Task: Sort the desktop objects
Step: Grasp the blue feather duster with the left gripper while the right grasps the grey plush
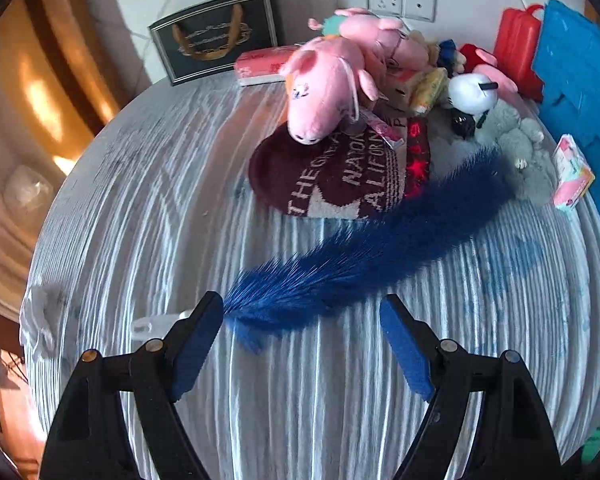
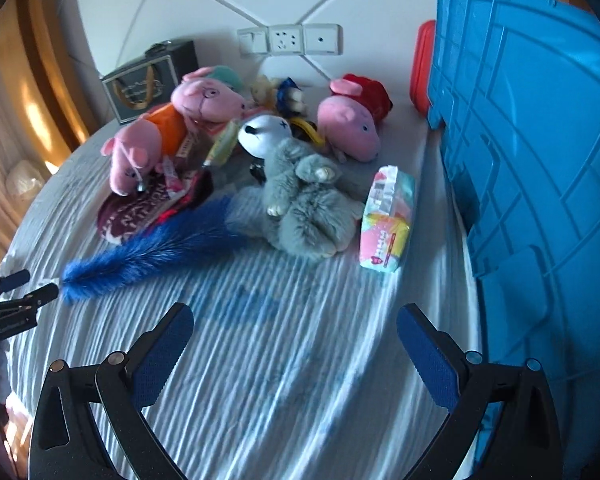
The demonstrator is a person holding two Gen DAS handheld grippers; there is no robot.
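Left gripper (image 1: 302,308) spread wide, holding nothing. The tip of the blue fur tail (image 1: 364,248) sits right between its fingers, brushing the left pad (image 1: 196,348); the rest runs ahead and to the right, toward the pile. From the right wrist view the same tail (image 2: 156,248) ends just short of the left gripper (image 2: 24,284) at the frame edge.

Right gripper (image 2: 294,320) also released, empty, over bare striped tablecloth (image 2: 260,380). Blue crate (image 2: 540,140) close on its right side; grey plush (image 2: 308,204) and tissue pack (image 2: 386,220) ahead of it.

My read: left is lining up for a pinch on the tail tip.

Risks:
- Grip lands on loose fur only, no core, so it slips out on lift.
- Far end of the tail lies against the grey plush and next to the maroon cap (image 1: 332,176); can't tell if it's tucked under either. If it is, a pull drags them along.
- Pink pig (image 1: 324,88) rests snout-down on the cap, so a shifted cap could tip it.
- Long floppy tail could swing into the tissue pack on the way to the crate.
- Fingers closing low may bunch the cloth.
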